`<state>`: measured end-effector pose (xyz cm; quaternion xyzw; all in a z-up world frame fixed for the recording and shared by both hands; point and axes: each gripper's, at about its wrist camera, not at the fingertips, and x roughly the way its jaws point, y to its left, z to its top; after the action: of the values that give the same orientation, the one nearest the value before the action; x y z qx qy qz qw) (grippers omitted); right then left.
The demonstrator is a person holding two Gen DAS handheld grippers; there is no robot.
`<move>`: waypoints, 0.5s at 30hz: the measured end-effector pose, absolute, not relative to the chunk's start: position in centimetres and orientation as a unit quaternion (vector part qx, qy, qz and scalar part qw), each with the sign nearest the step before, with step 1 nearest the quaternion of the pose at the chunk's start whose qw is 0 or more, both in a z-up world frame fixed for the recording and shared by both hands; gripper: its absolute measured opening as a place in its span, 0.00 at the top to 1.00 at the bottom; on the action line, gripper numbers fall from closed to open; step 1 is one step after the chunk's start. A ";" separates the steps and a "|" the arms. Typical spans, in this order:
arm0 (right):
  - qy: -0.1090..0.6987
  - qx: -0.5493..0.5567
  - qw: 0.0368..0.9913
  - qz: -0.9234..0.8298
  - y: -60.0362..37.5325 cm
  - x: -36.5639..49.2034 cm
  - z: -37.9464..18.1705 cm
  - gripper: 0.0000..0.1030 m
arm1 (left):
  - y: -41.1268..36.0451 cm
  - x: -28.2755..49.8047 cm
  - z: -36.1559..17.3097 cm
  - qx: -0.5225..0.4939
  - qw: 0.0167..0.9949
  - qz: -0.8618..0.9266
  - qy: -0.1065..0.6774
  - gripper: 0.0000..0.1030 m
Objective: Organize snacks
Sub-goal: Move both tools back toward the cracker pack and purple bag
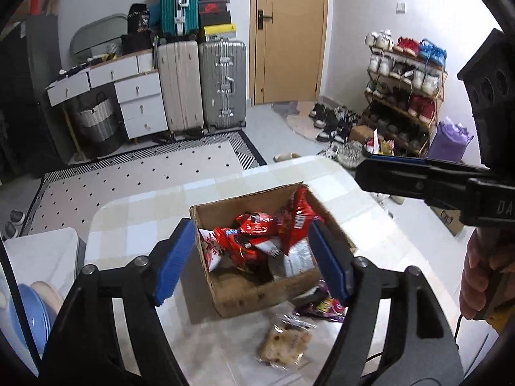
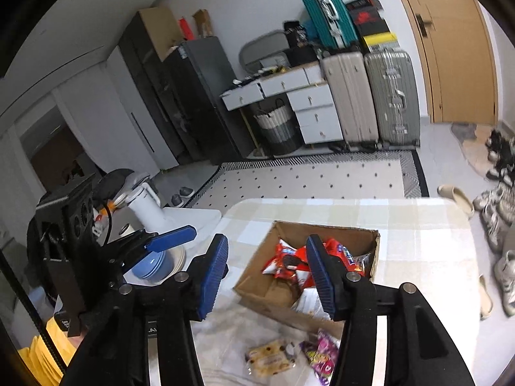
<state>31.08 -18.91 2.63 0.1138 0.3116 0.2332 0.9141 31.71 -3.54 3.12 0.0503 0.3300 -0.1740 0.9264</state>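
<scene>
Nearest me, a clear-wrapped pastry and a purple candy packet lie loose on the bench, just beside the cardboard box at its six o'clock. Left gripper and right gripper both hover released, nothing between the pads. I'd drop onto the pastry, pinch lightly. Red packets already fill the box at twelve o'clock.

White letters "DA" on the right hand-held gripper body, snack packet print too blurred to read
</scene>
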 end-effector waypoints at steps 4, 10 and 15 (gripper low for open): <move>0.277 0.091 0.925 0.245 -18.0 26.6 5.2 0.28 | -2.3 27.0 5.3 0.034 0.934 -0.176 0.308 0.29; 0.214 0.089 0.941 0.247 -18.0 19.0 7.0 0.07 | -0.8 19.0 7.5 0.018 0.946 -0.178 0.271 0.21; 0.164 0.105 0.955 0.225 -18.8 12.1 4.8 0.01 | 0.1 12.3 7.6 0.009 0.957 -0.162 0.241 0.03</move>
<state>12.10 -18.80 4.79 0.1052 0.1641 0.2254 0.9546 12.26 0.09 7.60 0.0089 0.2410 -0.1620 0.9569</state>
